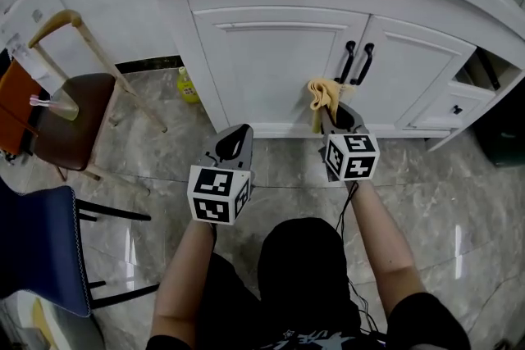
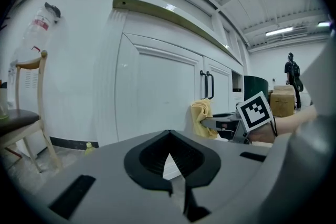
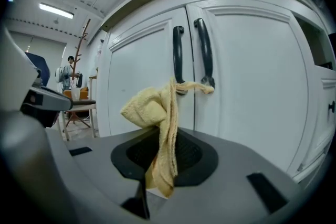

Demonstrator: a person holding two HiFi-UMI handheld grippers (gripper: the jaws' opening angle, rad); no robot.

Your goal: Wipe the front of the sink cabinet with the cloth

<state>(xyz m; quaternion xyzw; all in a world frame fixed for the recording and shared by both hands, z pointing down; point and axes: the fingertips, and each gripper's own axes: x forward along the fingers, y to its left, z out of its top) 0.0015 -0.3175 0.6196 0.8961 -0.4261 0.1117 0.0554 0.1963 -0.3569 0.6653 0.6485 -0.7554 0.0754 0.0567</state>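
Observation:
The white sink cabinet point(image 1: 271, 61) stands in front of me, its two doors carrying black handles point(image 1: 356, 61). My right gripper point(image 1: 335, 117) is shut on a yellow cloth point(image 1: 321, 94), held just below the handles, close to the door front. In the right gripper view the cloth point(image 3: 157, 113) bunches above the jaws, and one corner reaches the handles point(image 3: 191, 55). My left gripper point(image 1: 235, 145) is lower and to the left, shut with nothing in it, apart from the left door. The left gripper view shows the cloth point(image 2: 202, 115) against the cabinet point(image 2: 157, 97).
A wooden chair with a brown seat point(image 1: 74, 123) stands left of the cabinet, and a blue chair point(image 1: 41, 250) is nearer me. On the floor by the cabinet's left corner is a small yellow bottle point(image 1: 188, 85). An open drawer point(image 1: 472, 86) juts out at the right.

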